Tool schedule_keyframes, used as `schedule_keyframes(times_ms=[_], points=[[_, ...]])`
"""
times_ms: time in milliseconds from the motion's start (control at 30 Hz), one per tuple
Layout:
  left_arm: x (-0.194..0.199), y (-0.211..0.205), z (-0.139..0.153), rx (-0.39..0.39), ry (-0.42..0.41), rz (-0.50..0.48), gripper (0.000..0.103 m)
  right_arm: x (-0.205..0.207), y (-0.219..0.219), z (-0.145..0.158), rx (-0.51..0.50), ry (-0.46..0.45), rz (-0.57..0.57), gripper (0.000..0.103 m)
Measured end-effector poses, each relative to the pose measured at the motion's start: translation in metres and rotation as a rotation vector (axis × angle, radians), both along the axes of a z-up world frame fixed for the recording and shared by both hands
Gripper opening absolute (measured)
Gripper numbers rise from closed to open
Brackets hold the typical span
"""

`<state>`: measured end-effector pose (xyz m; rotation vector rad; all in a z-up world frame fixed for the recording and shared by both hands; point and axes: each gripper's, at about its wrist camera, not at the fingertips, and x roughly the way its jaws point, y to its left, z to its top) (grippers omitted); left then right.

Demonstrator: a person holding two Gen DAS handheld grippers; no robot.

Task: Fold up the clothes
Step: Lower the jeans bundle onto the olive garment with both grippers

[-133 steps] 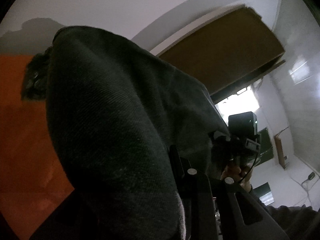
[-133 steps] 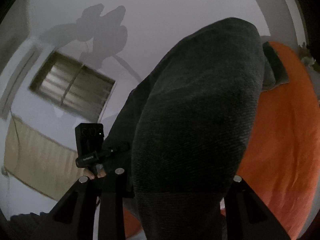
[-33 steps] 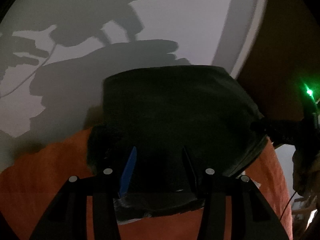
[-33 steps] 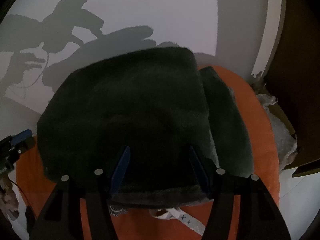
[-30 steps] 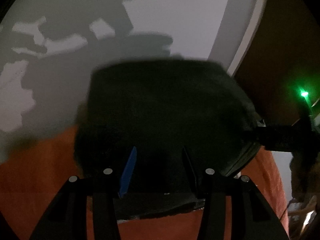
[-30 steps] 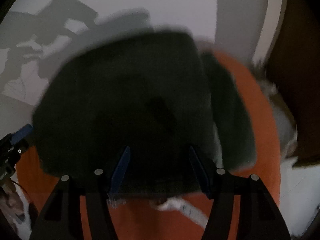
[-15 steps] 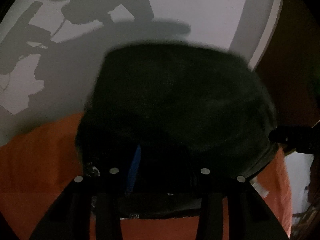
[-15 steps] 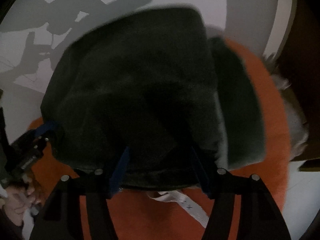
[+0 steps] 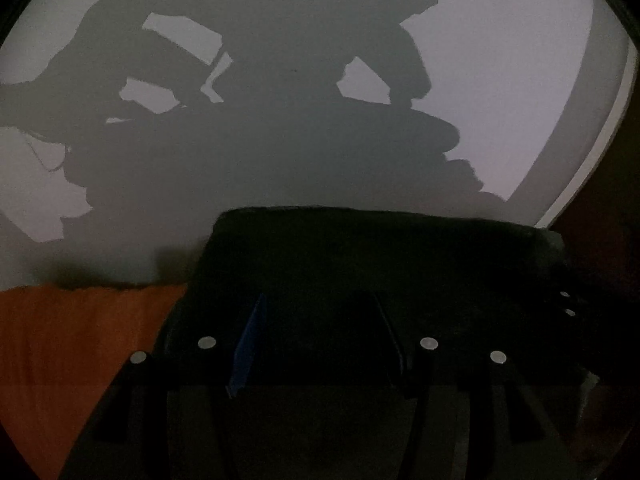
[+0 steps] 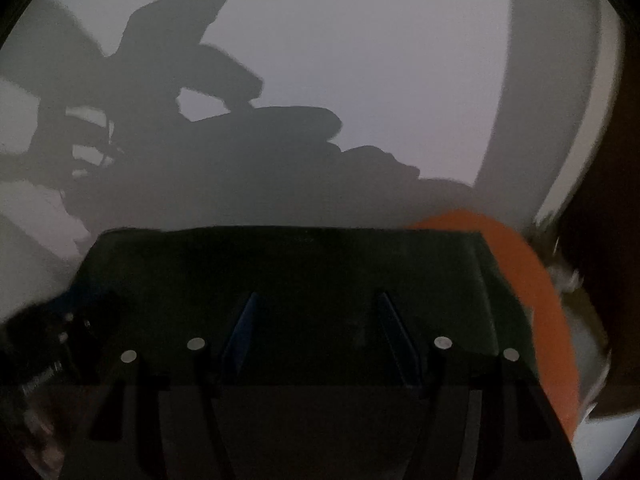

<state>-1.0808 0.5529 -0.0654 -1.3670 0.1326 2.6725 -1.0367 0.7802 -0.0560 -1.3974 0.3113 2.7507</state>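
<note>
Dim and murky at 6 o'clock in both views. Dark folded garment (image 9: 380,264) lying flat on orange bedding (image 9: 72,332), far edge straight below the shadowed wall (image 9: 500,60). Left gripper (image 9: 316,340) just opened wider, part-open; right gripper (image 10: 316,340) part-open; cloth between both, grip impossible to tell. Open bedding at 9 o'clock.

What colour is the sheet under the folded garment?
Orange sheet, clearest in the left wrist view beside the dark garment.

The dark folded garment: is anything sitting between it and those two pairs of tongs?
Nothing visible does. The dark garment lies on the orange cover, directly ahead of the left tongs and the right tongs, both open, with no other object between.
</note>
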Motion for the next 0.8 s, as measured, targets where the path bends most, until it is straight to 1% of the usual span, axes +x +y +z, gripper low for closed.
schedule_keyframes(times_ms=[67, 133, 233, 333, 367, 400, 433, 500, 533, 600, 633, 733, 800], points=[[0.0, 0.003, -0.006, -0.018, 0.009, -0.003, 0.056, -0.003, -0.005, -0.003, 0.038, -0.001, 0.019, 0.064], [0.002, 0.002, -0.005, -0.036, 0.013, -0.005, 0.056, -0.005, -0.009, -0.006, 0.057, -0.007, 0.032, 0.066], [0.003, 0.004, 0.008, -0.037, 0.0, -0.008, 0.056, 0.002, -0.011, -0.003, 0.038, -0.026, 0.036, 0.067], [0.01, 0.007, 0.03, -0.032, -0.009, -0.021, 0.059, 0.007, -0.014, 0.016, 0.044, -0.056, 0.02, 0.067], [0.014, 0.006, 0.034, -0.029, 0.002, -0.032, 0.06, 0.011, -0.015, 0.023, 0.038, -0.059, 0.007, 0.067], [0.018, 0.005, 0.036, -0.032, 0.013, -0.041, 0.064, 0.018, -0.015, 0.029, 0.008, -0.052, -0.007, 0.067], [0.021, 0.004, 0.035, -0.036, 0.015, -0.048, 0.066, 0.027, -0.014, 0.034, -0.034, -0.039, -0.021, 0.067], [0.023, 0.001, 0.029, -0.041, 0.009, -0.062, 0.066, 0.04, -0.013, 0.033, -0.098, -0.048, -0.019, 0.067], [0.024, 0.0, 0.027, -0.039, 0.004, -0.062, 0.066, 0.043, -0.015, 0.029, -0.096, -0.057, -0.019, 0.067], [0.03, -0.001, 0.036, -0.031, -0.004, -0.059, 0.066, 0.046, -0.022, 0.026, -0.037, -0.068, 0.01, 0.067], [0.035, -0.002, 0.044, -0.025, -0.008, -0.064, 0.066, 0.048, -0.025, 0.031, -0.009, -0.081, 0.012, 0.066], [0.066, -0.01, 0.07, 0.017, 0.002, -0.095, 0.066, 0.067, -0.029, 0.058, -0.052, -0.08, -0.003, 0.066], [0.082, -0.014, 0.077, 0.045, -0.036, -0.092, 0.066, 0.081, -0.039, 0.073, -0.065, -0.09, -0.01, 0.066]])
